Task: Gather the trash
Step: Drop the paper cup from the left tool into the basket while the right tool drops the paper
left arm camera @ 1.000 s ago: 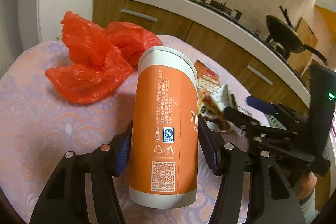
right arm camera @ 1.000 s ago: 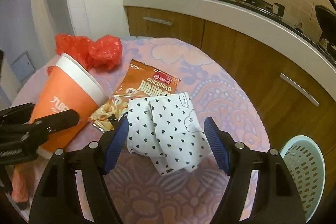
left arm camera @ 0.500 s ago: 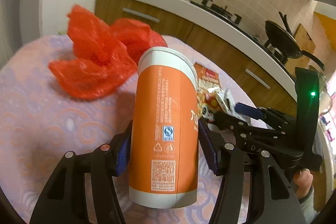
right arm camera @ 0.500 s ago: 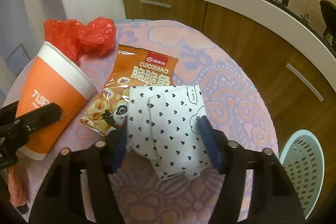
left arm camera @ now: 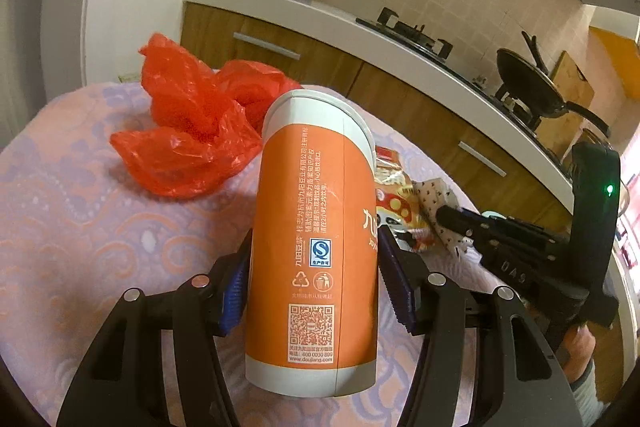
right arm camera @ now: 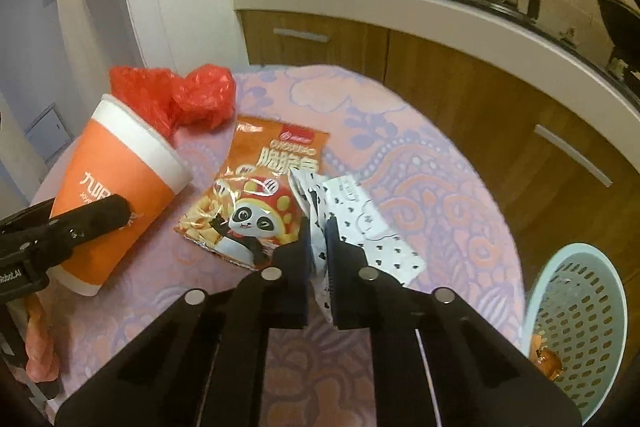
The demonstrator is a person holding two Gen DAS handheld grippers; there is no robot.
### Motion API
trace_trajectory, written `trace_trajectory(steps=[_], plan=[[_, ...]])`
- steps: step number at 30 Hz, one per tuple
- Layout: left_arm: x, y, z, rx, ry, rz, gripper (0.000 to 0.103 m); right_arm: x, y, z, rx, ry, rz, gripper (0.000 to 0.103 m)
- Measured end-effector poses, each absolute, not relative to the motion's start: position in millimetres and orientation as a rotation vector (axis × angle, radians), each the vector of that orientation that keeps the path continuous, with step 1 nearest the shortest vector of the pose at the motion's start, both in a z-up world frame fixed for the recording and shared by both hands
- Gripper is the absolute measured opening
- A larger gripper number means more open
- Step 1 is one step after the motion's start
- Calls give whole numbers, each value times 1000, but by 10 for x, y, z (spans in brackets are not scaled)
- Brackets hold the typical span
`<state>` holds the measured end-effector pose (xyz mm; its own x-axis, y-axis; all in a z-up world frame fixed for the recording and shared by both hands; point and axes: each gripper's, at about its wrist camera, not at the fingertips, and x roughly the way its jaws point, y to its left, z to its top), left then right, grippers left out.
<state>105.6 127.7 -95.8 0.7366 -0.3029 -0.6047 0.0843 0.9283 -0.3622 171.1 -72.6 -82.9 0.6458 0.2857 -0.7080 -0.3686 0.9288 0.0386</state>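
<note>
My left gripper (left arm camera: 314, 281) is shut on an orange paper cup (left arm camera: 316, 239) with white rims and holds it tilted above the table; the cup also shows in the right wrist view (right arm camera: 120, 191). My right gripper (right arm camera: 318, 247) is shut on a white wrapper with black hearts (right arm camera: 360, 223), pinching it into a fold. An orange snack bag with a panda (right arm camera: 256, 203) lies flat beside it. A crumpled red plastic bag (left arm camera: 192, 131) lies at the far side of the table.
The round table has a pink and purple patterned cloth (right arm camera: 432, 163). A pale green slotted basket (right arm camera: 576, 315) stands off the table's right edge with something orange inside. A kitchen counter (left arm camera: 360, 31) with a stove, pan and bottles runs behind.
My right gripper closed from wide open onto the heart-patterned wrapper, bunching it up. My left gripper kept hold of the cup and shifted slightly.
</note>
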Motion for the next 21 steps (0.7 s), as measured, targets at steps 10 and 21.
trace_trajectory(steps=[10,21], plan=[[793,1008,-546,-298,633,-266,56,1310,-1208,-326,-46,664,344,4],[999,-386,-217,-159,600,-461,56,1016,-2577,-197,151,622,224,4]])
